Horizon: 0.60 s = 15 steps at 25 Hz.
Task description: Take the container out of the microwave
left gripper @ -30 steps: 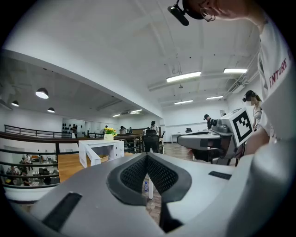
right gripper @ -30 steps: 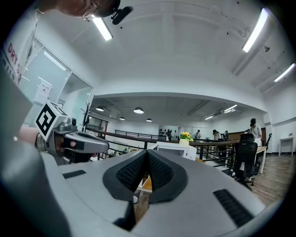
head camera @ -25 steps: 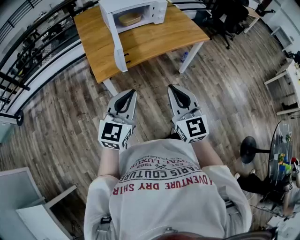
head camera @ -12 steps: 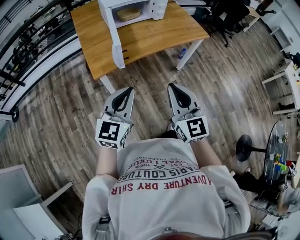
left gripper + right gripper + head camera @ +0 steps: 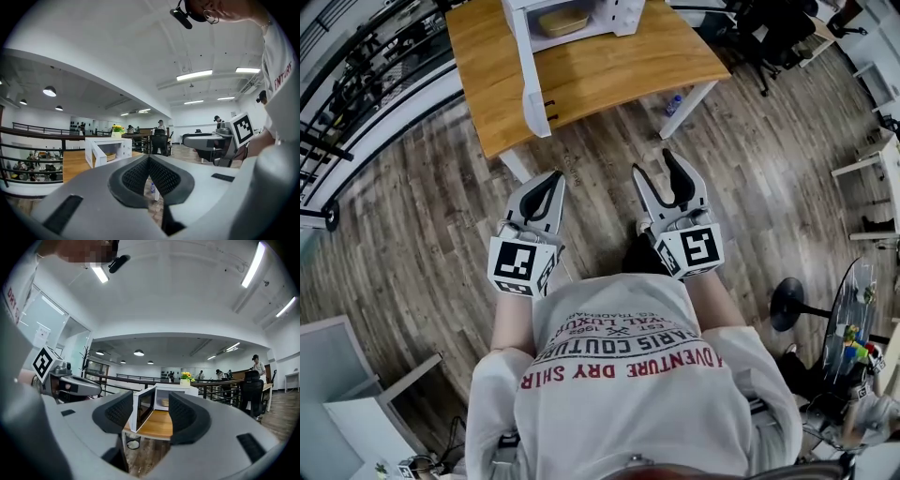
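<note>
A white microwave (image 5: 581, 13) stands on a wooden table (image 5: 609, 70) ahead of me, with its door (image 5: 534, 89) swung open. A tan container (image 5: 562, 21) sits inside it, also visible in the right gripper view as the container (image 5: 164, 403). Both grippers hang over the floor, well short of the table. My left gripper (image 5: 551, 180) is shut and empty. My right gripper (image 5: 661, 169) has its jaws opening, with nothing between them. In the right gripper view the microwave (image 5: 176, 397) shows through the gap in the right gripper (image 5: 151, 416).
A railing (image 5: 356, 103) runs along the left side beyond the table. A bottle (image 5: 673, 105) stands on the floor by a table leg. Office chairs (image 5: 769, 37) are at the upper right, a black stool (image 5: 795, 302) at the right, and a pale cabinet (image 5: 347, 412) at the lower left.
The right gripper's jaws have gone from shut to open. Both grippers have moved a little forward toward the table, and the left stays shut.
</note>
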{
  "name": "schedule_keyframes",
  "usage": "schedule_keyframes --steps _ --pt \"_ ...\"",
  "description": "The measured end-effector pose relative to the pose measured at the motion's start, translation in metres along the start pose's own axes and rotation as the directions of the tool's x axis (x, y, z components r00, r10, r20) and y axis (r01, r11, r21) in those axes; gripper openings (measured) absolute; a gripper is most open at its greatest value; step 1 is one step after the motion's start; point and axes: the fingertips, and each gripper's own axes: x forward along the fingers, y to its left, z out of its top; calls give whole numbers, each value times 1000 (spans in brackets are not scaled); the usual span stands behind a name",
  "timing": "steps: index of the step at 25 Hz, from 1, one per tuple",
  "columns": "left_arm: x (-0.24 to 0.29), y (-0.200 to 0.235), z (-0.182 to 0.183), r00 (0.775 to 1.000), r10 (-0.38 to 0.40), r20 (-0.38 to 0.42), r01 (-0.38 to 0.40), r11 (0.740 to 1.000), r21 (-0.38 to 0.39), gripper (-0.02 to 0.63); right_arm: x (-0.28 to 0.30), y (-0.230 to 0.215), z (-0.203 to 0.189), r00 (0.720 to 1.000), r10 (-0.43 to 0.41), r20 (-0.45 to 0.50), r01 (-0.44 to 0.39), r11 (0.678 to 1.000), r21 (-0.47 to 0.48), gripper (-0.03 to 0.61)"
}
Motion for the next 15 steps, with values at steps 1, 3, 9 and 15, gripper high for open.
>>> schedule_keyframes --steps 1,3,9,15 --pt "6 1 0 1000 9 -3 -9 1000 3 14 5 -6 -2 1000 13 1 -13 1000 5 236" --pt "21 2 -2 999 29 -15 -28 1000 9 14 17 -19 -6 999 38 3 -38 999 13 236" --pt "80 10 2 991 125 -37 -125 992 23 14 61 -73 -22 989 146 -4 -146 989 34 236" --pt "173 8 10 979 196 -55 -195 981 20 14 115 -159 -32 971 233 -51 -231 972 44 236"
